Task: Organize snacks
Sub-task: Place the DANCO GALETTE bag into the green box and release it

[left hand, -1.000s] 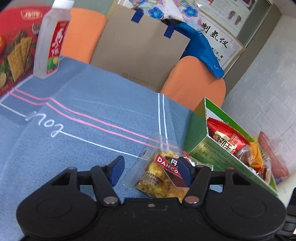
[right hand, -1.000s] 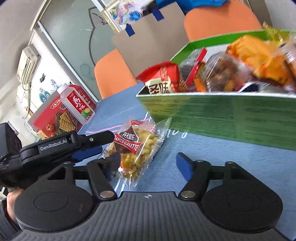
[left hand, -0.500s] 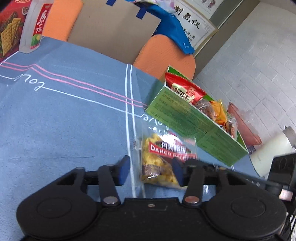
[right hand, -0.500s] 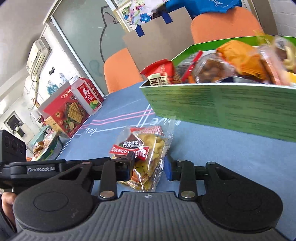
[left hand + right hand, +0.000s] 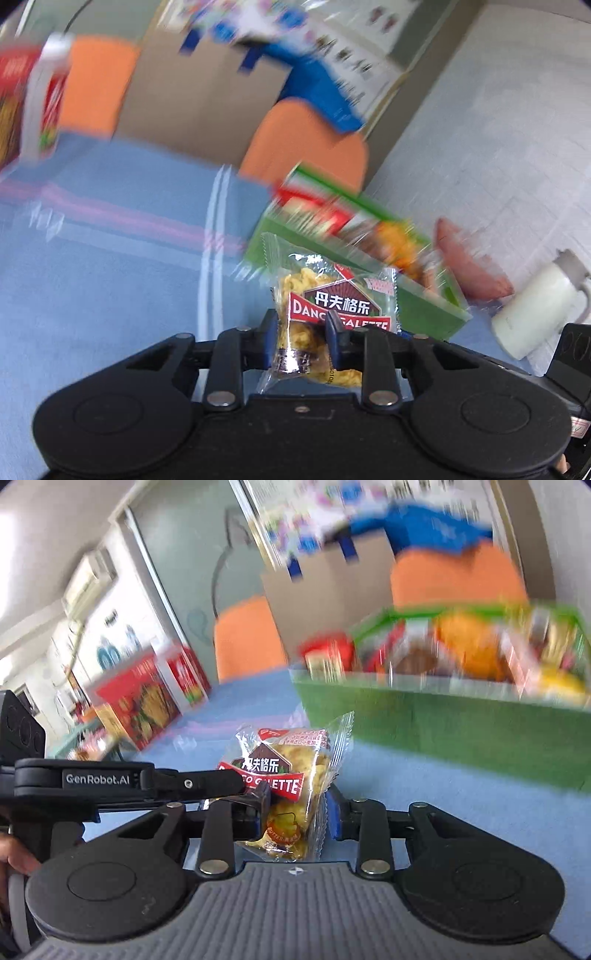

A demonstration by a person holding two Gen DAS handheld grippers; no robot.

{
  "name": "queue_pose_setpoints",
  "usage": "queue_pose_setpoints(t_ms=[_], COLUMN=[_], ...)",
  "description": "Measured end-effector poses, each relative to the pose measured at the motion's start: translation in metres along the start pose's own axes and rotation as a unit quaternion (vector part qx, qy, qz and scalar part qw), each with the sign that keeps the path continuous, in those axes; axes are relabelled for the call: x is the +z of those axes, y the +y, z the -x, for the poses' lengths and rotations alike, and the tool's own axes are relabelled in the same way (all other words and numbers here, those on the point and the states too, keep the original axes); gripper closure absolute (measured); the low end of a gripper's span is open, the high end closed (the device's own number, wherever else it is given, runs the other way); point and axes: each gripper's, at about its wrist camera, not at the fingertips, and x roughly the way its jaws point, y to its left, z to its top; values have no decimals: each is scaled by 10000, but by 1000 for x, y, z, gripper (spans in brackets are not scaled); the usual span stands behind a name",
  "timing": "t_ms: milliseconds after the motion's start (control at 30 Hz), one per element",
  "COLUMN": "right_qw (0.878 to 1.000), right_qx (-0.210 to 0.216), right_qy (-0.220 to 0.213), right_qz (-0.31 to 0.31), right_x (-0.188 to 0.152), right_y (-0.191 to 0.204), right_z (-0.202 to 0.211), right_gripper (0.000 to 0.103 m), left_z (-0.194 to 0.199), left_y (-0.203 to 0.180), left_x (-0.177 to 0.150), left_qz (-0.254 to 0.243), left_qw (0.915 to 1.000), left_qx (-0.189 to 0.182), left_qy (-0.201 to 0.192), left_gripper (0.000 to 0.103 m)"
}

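Both black two-finger claws are closed on the same thing: the left gripper [image 5: 301,325] pinches the lower half of a clear plastic snack packet with a red Danco Galette label and yellow biscuits inside [image 5: 325,306], and in the right wrist view the right gripper [image 5: 297,808] has its blue pads narrowed against the packet's sides [image 5: 286,786], the left tool reaching in from nine o'clock. That packet stands with its long axis pointing to twelve o'clock, straight out along the fingers, and it appears lifted off the cloth, though the blur makes that hard to confirm. Its goal, judging by the task, is the green open-topped cardboard box already full of wrapped snacks [image 5: 424,306], which lies just beyond the packet at about one o'clock from the left claw and at one to two o'clock from the right [image 5: 443,734]; the right claw seems nearer its front wall. Beneath is a blue tablecloth with pink and white stripes [image 5: 110,280]. Further off at three o'clock stands a white jug [image 5: 535,306]; at ten o'clock a white drink bottle with a red label [image 5: 44,99]; beyond these, orange chair backs [image 5: 306,147] and a brown paper bag [image 5: 207,92], all smeared by motion.
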Motion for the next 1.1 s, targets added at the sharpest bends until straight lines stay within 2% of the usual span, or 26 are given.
queue_pose_setpoints(t_ms=[133, 267, 367, 533, 567, 600, 633, 700, 733, 767, 867, 1100], right_qw=[9972, 9939, 9928, 9933, 9929, 9925, 9920, 9921, 9917, 9899, 9818, 9803], right_qx=[-85, -249, -383, -583, -621, -659, -696, -789, -927, -1107, -1339, -1190], right_qy=[-718, -1075, -1133, -968, -974, -987, -1000, -946, -872, -882, -1325, -1526], right_qz=[185, 83, 26, -255, -292, -307, -322, -249, -193, -120, 253, 406], right_x=[27, 59, 79, 99, 101, 102, 104, 105, 103, 100, 84, 68], right_y=[-4, -30, -54, -93, -97, -100, -103, -107, -108, -107, -101, -82], right_z=[27, 31, 21, -3, -6, -9, -14, -20, -21, -18, 4, 44], right_gripper=[48, 48, 48, 49, 49, 49, 44, 26, 0, 0, 0, 0], left_z=[-9, -47, -82, -120, -125, -130, -133, -134, -132, -128, -116, -75], left_y=[-27, -48, -55, -66, -67, -67, -65, -59, -57, -56, -53, -60], left_x=[33, 64, 82, 97, 98, 98, 97, 94, 90, 86, 78, 57], left_qz=[-150, -236, -184, -257, -273, -278, -252, -225, -258, -342, -537, -733], left_qw=[9989, 9977, 9982, 9992, 9993, 9994, 9995, 9996, 9995, 9991, 9979, 9962], left_qx=[-291, -481, -495, -261, -242, -201, -134, -131, -91, -30, 48, 122], left_qy=[-336, -423, -301, -142, -124, -105, -104, -103, -143, -228, -369, -461], left_gripper=[23, 23, 22, 22, 15, 3, 0, 0, 0, 0, 0, 0])
